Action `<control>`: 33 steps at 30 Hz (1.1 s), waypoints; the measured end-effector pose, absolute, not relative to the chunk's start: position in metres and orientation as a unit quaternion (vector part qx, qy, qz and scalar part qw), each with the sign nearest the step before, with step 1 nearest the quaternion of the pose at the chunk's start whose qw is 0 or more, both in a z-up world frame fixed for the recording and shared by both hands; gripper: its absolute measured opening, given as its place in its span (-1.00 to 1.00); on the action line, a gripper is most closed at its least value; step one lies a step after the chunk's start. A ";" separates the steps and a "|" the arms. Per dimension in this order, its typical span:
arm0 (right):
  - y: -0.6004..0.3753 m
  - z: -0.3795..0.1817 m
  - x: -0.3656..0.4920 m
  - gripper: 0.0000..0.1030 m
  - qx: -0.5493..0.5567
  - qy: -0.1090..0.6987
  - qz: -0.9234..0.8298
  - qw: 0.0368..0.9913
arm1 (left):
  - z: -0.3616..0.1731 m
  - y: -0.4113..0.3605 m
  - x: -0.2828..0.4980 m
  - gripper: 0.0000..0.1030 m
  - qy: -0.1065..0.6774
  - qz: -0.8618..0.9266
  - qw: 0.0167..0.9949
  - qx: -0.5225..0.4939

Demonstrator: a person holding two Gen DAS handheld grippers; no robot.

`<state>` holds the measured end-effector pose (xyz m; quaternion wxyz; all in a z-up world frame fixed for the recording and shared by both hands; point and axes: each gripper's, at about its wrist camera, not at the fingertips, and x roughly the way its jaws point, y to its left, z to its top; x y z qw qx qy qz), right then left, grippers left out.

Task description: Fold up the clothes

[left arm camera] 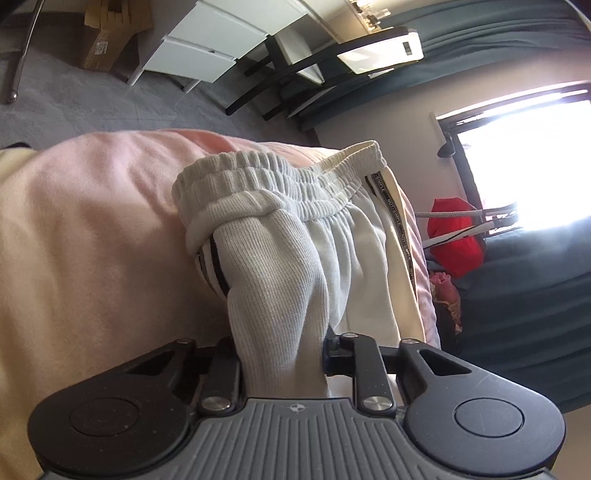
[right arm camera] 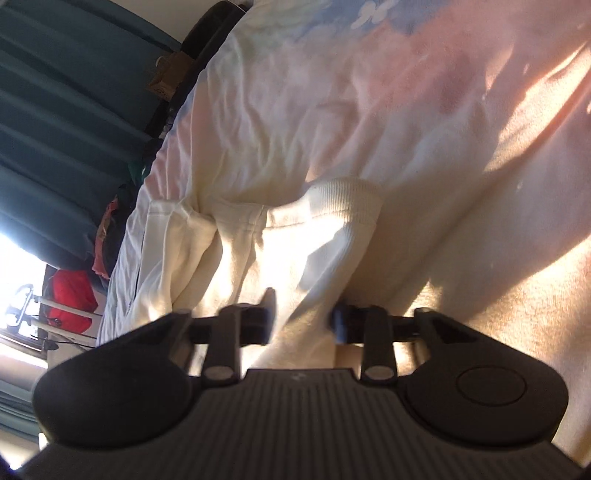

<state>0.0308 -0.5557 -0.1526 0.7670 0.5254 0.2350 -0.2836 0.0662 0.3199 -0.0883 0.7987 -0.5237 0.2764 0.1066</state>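
Note:
White sweatpants (left arm camera: pixel 332 236) with an elastic waistband (left arm camera: pixel 266 173) and a black lettered side stripe lie on a pink bedcover (left arm camera: pixel 92 221). My left gripper (left arm camera: pixel 282 350) is shut on a bunched fold of the pants just below the waistband, and the fabric hides the pads. In the right wrist view the cream leg ends in a ribbed cuff (right arm camera: pixel 343 199) and rests on the pastel bedsheet (right arm camera: pixel 332 92). My right gripper (right arm camera: pixel 304 317) is shut on that leg a little short of the cuff. The picture there is blurred.
Beyond the bed stand a white drawer unit (left arm camera: pixel 207 44), a cardboard box (left arm camera: pixel 110 33) and black chair legs (left arm camera: pixel 280 74) on grey carpet. A red bag (left arm camera: pixel 454 236) sits under a bright window (left arm camera: pixel 517 166), with teal curtains (right arm camera: pixel 55 92) along the bedside.

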 end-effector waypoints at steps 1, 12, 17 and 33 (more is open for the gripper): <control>-0.556 -0.151 0.030 -0.78 0.524 0.232 -0.287 0.768 | -0.083 0.317 0.065 -0.70 0.268 0.102 0.810 -0.511; -0.549 -0.114 -0.001 -0.89 0.495 0.139 -0.299 0.804 | -0.025 0.288 0.023 -0.76 0.145 0.069 0.879 -0.449; -0.547 -0.080 -0.011 -0.89 0.450 0.119 -0.297 0.834 | 0.002 0.285 0.007 -0.77 0.116 0.065 0.888 -0.440; -0.571 -0.027 0.224 -0.89 0.343 0.143 -0.293 0.881 | 0.037 0.240 0.248 -0.74 0.183 0.110 0.925 -0.315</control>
